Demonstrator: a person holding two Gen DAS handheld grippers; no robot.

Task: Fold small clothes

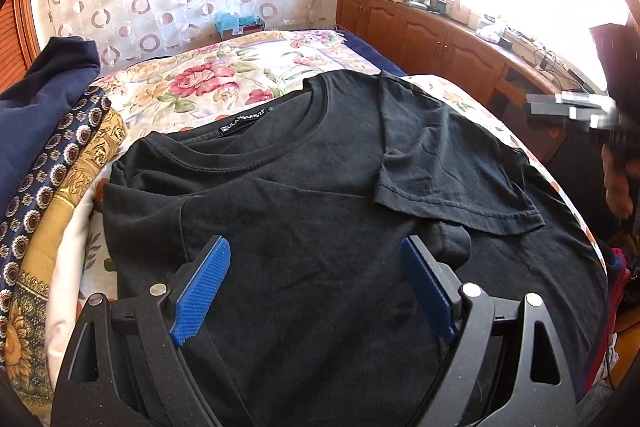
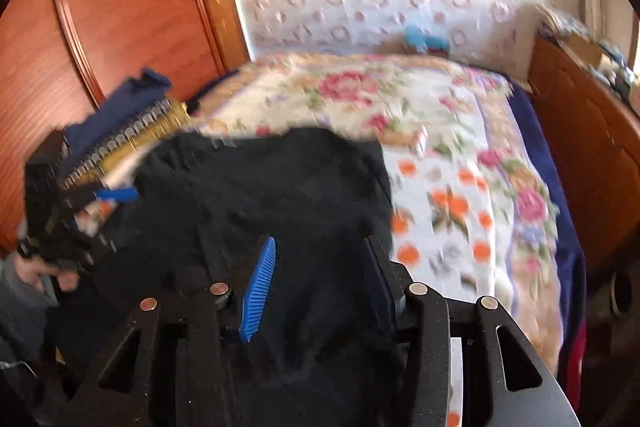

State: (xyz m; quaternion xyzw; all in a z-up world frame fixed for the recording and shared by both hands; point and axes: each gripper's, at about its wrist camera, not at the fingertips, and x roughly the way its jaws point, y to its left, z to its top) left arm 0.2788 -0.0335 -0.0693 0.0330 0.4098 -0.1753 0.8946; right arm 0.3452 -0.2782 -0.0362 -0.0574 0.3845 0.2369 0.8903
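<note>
A black T-shirt (image 1: 320,167) lies spread on the floral bedspread (image 1: 224,79), collar label facing up. One sleeve (image 1: 448,163) is folded inward over the body. My left gripper (image 1: 316,241) hovers over the shirt's lower body, its blue pads wide apart with only flat cloth below them. It also shows at the left of the right wrist view as the left gripper (image 2: 80,203). My right gripper (image 2: 320,241) is open over the shirt (image 2: 260,187) near its right edge, nothing pinched between the pads. That view is blurred. The right gripper (image 1: 580,111) appears at the far right in the left wrist view.
A stack of folded clothes (image 1: 52,147), navy, patterned and gold, sits left of the shirt. A wooden cabinet (image 1: 420,31) with clutter on top runs along the right of the bed. A wooden wardrobe (image 2: 100,7) stands behind the stack. Red clothing (image 1: 616,287) hangs off the right edge.
</note>
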